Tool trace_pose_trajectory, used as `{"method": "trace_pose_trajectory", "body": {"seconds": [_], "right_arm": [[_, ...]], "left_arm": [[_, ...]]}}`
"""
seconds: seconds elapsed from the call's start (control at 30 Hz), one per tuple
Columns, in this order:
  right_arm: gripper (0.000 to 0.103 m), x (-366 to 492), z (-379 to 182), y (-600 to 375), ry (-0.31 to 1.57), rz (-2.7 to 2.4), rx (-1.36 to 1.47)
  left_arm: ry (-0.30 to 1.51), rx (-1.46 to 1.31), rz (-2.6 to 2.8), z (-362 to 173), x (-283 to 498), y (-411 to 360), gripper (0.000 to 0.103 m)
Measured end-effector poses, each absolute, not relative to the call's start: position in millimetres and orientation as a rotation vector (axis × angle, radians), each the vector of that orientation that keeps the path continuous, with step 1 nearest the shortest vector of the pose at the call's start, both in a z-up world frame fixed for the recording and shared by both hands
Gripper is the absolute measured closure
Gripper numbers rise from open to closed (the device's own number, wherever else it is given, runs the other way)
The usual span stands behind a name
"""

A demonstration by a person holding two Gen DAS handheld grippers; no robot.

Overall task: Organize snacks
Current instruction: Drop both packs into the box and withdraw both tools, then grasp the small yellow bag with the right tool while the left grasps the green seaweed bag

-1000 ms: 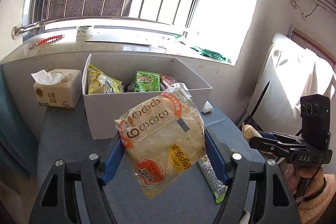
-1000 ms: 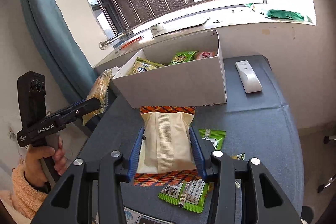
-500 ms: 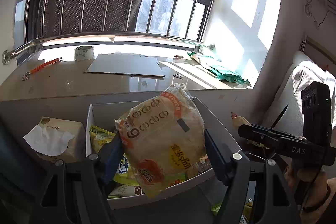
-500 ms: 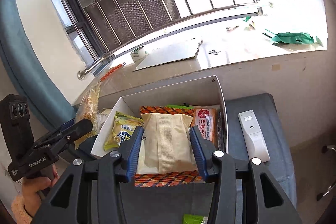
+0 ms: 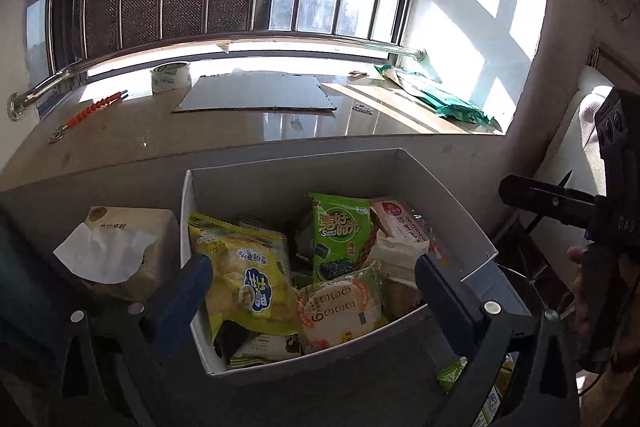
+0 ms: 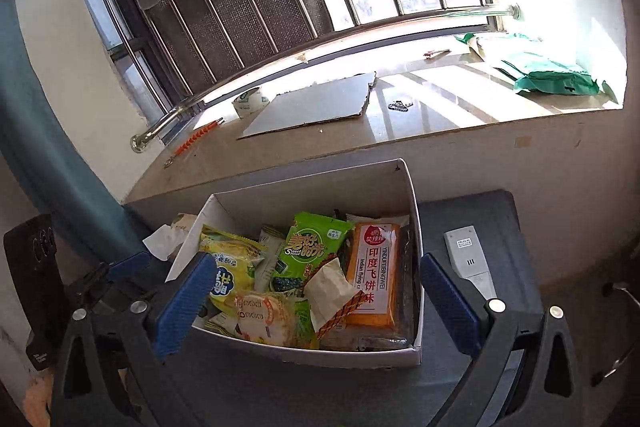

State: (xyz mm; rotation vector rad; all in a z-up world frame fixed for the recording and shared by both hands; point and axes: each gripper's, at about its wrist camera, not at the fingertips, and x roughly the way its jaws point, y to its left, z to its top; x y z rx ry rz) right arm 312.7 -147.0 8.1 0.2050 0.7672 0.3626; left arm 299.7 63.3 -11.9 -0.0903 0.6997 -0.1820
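A white cardboard box point(image 5: 452, 211) point(image 6: 414, 227) holds several snack packs. The round bread pack point(image 5: 340, 311) point(image 6: 266, 319) lies at the box's near side. The cream packet with an orange checked edge point(image 6: 330, 287) point(image 5: 394, 255) lies beside it, near an orange flatbread pack point(image 6: 374, 275), a green seaweed pack point(image 5: 340, 235) and a yellow bag point(image 5: 244, 279). My left gripper point(image 5: 312, 291) is open and empty above the box's near wall. My right gripper point(image 6: 314, 291) is open and empty above the box.
A tissue pack point(image 5: 120, 251) stands left of the box. A white remote point(image 6: 470, 263) lies on the grey table to the right. Green snack packs point(image 5: 452, 373) lie in front of the box. Behind is a window ledge with tape roll point(image 5: 170, 77) and cardboard sheet point(image 5: 256, 97).
Both grippers moved over the box and opened. The bread pack dropped from the left gripper and the cream packet from the right; both now lie in the box.
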Motion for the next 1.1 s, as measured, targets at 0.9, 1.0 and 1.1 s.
{"method": "trace_pose_trajectory", "body": {"seconds": [0.9,1.0,1.1], "right_arm": [[0.000,71.0,-87.2,-232.9,0.795,0.331,0.214],[0.000,55.5,-113.3,-236.5,0.863,0.324,0.203],[0.000,56.6,-121.4,-236.1,0.879,0.300,0.203]], "left_arm": [[0.547,-0.150,-0.239,-45.4,56.7,11.5,0.000],[0.564,-0.140,-0.252,-53.8,50.0,3.2,0.000],[0.580,-0.139,-0.254,-57.9,51.2,-1.2,0.000]]}}
